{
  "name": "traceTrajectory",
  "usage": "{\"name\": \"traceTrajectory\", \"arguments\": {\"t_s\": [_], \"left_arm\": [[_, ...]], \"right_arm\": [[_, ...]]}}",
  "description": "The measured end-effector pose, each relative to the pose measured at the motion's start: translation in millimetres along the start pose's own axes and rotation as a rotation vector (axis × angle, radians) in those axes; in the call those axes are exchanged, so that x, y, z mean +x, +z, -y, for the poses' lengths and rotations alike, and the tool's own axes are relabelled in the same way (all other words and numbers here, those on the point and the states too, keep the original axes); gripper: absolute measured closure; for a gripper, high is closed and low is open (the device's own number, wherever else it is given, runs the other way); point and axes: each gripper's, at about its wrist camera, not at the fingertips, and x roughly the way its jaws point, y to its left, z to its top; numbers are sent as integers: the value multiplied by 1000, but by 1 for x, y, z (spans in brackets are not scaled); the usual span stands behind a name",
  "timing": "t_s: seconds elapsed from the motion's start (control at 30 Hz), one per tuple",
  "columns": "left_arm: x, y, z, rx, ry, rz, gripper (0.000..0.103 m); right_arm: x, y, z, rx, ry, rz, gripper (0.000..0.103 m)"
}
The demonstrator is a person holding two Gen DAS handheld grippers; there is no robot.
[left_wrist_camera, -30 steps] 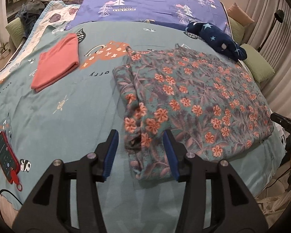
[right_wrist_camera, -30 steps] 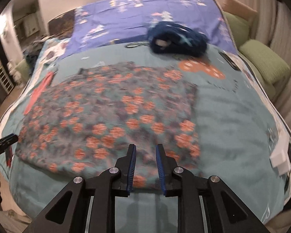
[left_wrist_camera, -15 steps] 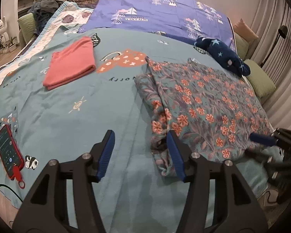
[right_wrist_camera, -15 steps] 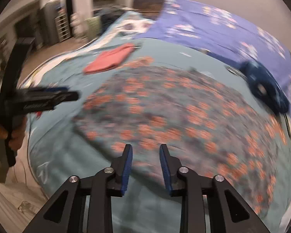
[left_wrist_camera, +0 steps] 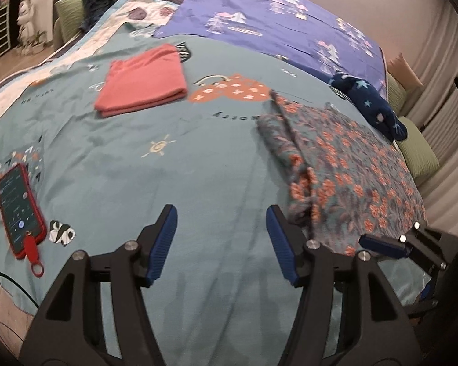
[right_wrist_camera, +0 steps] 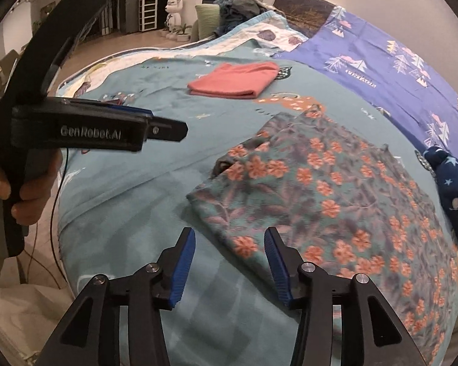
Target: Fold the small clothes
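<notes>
A floral garment [left_wrist_camera: 351, 167] [right_wrist_camera: 320, 189] lies folded flat on the teal bed cover [left_wrist_camera: 137, 158]. My left gripper [left_wrist_camera: 221, 239] is open over bare cover, just left of the garment's near left edge, with nothing between its fingers. It also shows from the side in the right wrist view, the left gripper [right_wrist_camera: 155, 129] held by a hand [right_wrist_camera: 24, 195]. My right gripper [right_wrist_camera: 229, 245] hovers at the garment's near corner, its jaws opening; the fabric's edge lies just ahead of the pads, which do not touch it. In the left wrist view the right gripper [left_wrist_camera: 381, 247] sits at the garment's near edge.
A folded pink garment [left_wrist_camera: 143, 82] [right_wrist_camera: 235, 80] lies at the far left. A navy star-print garment [left_wrist_camera: 369, 106] [right_wrist_camera: 455, 195] sits bunched beyond the floral one. A red-cased phone [left_wrist_camera: 19, 204] lies near the bed's left edge. A purple sheet [left_wrist_camera: 274, 21] and green pillows [left_wrist_camera: 418, 152] lie beyond.
My right gripper swung across from the garment's right side to its near left corner and its jaws widened. My left gripper shifted left off the floral garment onto bare cover.
</notes>
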Motion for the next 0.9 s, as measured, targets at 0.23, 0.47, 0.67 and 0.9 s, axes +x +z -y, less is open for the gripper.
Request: {"name": "traceTrajectory", "arguments": {"t_s": [0.23, 0.47, 0.67, 0.9], "left_arm": [[2, 6, -20, -62, -2, 6, 42], [18, 26, -22, -85, -130, -9, 40], [69, 63, 2, -93, -381, -118, 38], [140, 97, 31, -165, -522, -289, 38]], "right_arm": [[21, 7, -13, -40, -86, -3, 50], [37, 16, -8, 15, -118, 48, 61], [32, 12, 29, 256, 49, 73, 96], [24, 7, 48, 375, 145, 105, 97]]}}
